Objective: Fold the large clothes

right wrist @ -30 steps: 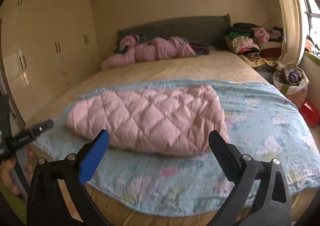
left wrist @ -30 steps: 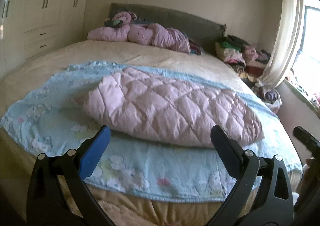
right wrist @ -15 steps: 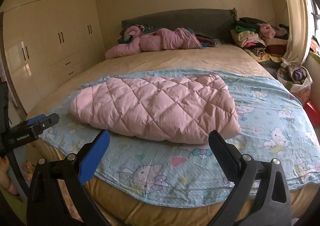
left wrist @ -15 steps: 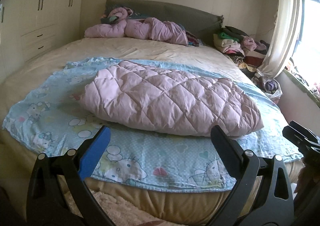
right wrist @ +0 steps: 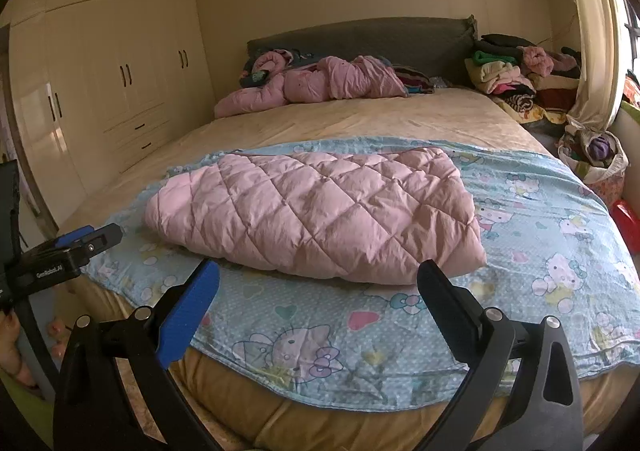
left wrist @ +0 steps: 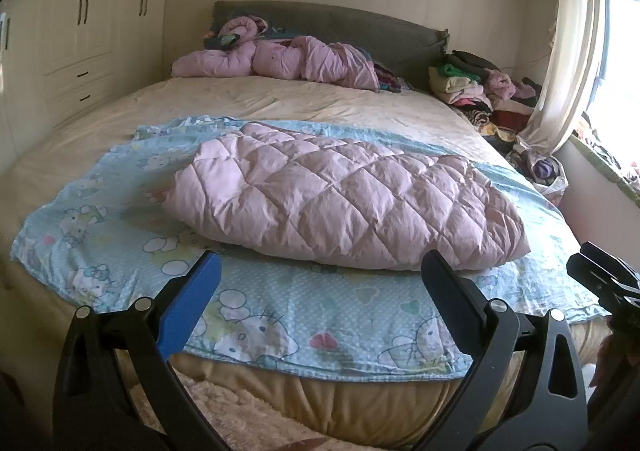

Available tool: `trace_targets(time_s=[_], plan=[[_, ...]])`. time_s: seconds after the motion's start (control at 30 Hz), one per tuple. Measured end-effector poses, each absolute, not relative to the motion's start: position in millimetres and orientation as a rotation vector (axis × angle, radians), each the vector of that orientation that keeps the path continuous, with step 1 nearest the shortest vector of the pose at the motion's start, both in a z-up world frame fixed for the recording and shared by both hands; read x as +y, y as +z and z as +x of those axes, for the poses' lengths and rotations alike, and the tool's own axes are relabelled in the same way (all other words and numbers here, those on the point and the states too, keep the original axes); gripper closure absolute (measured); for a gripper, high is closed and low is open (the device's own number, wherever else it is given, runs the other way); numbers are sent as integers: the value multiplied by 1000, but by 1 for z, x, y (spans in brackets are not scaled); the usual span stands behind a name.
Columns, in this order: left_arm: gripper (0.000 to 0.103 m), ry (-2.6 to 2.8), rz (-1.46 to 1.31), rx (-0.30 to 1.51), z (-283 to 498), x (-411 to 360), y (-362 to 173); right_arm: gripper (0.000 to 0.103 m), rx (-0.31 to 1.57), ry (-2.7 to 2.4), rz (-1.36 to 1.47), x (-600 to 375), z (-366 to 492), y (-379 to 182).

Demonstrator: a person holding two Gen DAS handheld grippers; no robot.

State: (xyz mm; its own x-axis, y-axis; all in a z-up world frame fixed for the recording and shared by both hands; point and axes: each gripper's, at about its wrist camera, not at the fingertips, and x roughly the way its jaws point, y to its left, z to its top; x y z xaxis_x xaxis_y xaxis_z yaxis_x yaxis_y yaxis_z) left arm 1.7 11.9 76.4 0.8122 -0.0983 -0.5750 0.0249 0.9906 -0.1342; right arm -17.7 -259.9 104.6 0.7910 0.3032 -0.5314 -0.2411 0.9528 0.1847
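Hovering off the bed's (left wrist: 360, 399) foot: left gripper (left wrist: 320, 283) and right gripper (right wrist: 318, 283), fingers spread wide, empty, facing the folded pink quilted coat (left wrist: 348, 207) on a blue sheet (right wrist: 540, 243).

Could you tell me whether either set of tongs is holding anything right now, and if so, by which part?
Nothing is held. The left tongs and right tongs are both open, short of the pink quilted coat.
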Motion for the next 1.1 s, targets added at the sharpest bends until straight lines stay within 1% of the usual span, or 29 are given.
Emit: trace_targets(time_s=[1.1], plan=[[9,-58,-118,621,-1,13,78,4,589,292,112,-258,-18,104]])
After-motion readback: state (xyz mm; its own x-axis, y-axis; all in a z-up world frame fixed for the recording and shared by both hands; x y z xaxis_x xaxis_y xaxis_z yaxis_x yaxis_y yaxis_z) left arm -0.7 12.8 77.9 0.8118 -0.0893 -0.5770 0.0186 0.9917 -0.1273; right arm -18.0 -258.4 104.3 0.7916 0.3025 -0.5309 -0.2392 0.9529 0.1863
